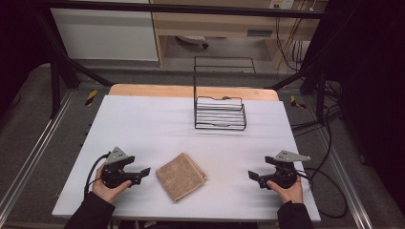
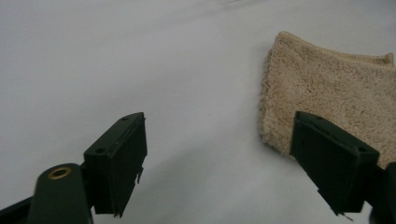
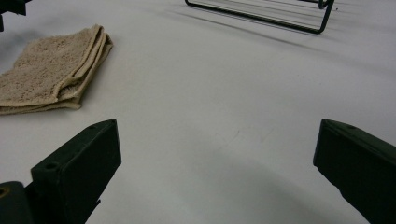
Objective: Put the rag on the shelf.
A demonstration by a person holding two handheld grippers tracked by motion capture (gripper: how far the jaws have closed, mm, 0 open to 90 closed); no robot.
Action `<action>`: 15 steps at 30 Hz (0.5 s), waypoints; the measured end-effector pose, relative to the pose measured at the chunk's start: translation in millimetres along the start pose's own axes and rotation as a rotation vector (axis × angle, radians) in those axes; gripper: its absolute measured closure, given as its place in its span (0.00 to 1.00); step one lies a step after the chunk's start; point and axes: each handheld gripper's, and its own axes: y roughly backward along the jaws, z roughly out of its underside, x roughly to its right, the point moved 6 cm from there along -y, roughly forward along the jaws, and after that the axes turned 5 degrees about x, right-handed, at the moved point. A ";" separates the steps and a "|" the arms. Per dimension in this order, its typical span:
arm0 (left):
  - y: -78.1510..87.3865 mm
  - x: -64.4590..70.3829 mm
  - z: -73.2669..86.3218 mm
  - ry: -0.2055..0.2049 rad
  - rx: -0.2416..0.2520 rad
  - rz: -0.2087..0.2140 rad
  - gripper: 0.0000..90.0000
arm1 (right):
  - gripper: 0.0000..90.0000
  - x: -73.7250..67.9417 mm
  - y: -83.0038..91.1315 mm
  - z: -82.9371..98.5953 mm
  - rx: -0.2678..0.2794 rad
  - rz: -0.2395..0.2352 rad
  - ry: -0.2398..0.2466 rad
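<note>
A folded tan towel (image 1: 181, 176) lies flat on the white table (image 1: 157, 129) near its front edge. My left gripper (image 1: 144, 173) rests on the table just left of the towel, open, jaws pointing at it. In the left gripper view the towel (image 2: 327, 88) lies just ahead of the right jaw, and the left gripper (image 2: 219, 161) holds nothing. My right gripper (image 1: 253, 177) sits at the front right, open and empty, well apart from the towel. The right gripper view has the towel (image 3: 51, 70) at the far left, beyond the right gripper (image 3: 217, 163).
A black wire rack (image 1: 220, 113) stands at the back middle of the table, its base bar (image 3: 261, 18) seen far ahead in the right gripper view. Cables (image 1: 329, 191) trail off the table's right side. Bare white surface lies between towel and rack.
</note>
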 end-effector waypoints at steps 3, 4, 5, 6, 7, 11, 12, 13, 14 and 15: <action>-5.4 5.7 -0.6 0.007 -0.008 0.006 0.28 | 0.02 0.0 -0.4 0.2 -0.001 0.000 0.002; -7.6 7.7 -0.7 -0.001 -0.016 0.000 0.29 | 0.02 0.0 -0.5 0.5 -0.005 0.000 0.004; -10.0 10.2 -0.8 -0.003 -0.021 0.004 0.33 | 0.02 -0.9 -0.9 0.9 -0.011 0.000 -0.006; -12.2 12.5 -0.8 -0.006 -0.025 0.006 0.36 | 0.02 -0.6 -1.2 1.0 -0.011 0.000 -0.001; -14.4 14.7 -0.8 -0.009 -0.031 0.008 0.36 | 0.02 -0.6 -1.2 1.0 -0.011 0.000 -0.001; -22.1 22.2 -0.2 -0.012 -0.048 0.014 0.51 | 0.02 -0.8 -2.3 1.1 -0.013 0.000 0.002; -24.2 24.0 0.0 -0.003 -0.050 0.016 0.53 | 0.02 -1.3 -2.4 1.2 -0.016 -0.001 -0.001; -25.4 24.6 0.2 0.002 -0.056 0.017 0.58 | 0.02 -1.5 -3.1 1.4 -0.020 0.000 0.002; -26.7 25.7 0.5 0.014 -0.058 0.023 0.60 | 0.02 -1.6 -3.3 1.4 -0.020 -0.001 0.004; -28.5 26.8 0.9 0.025 -0.062 0.025 0.60 | 0.02 -1.6 -3.3 1.4 -0.020 -0.001 0.004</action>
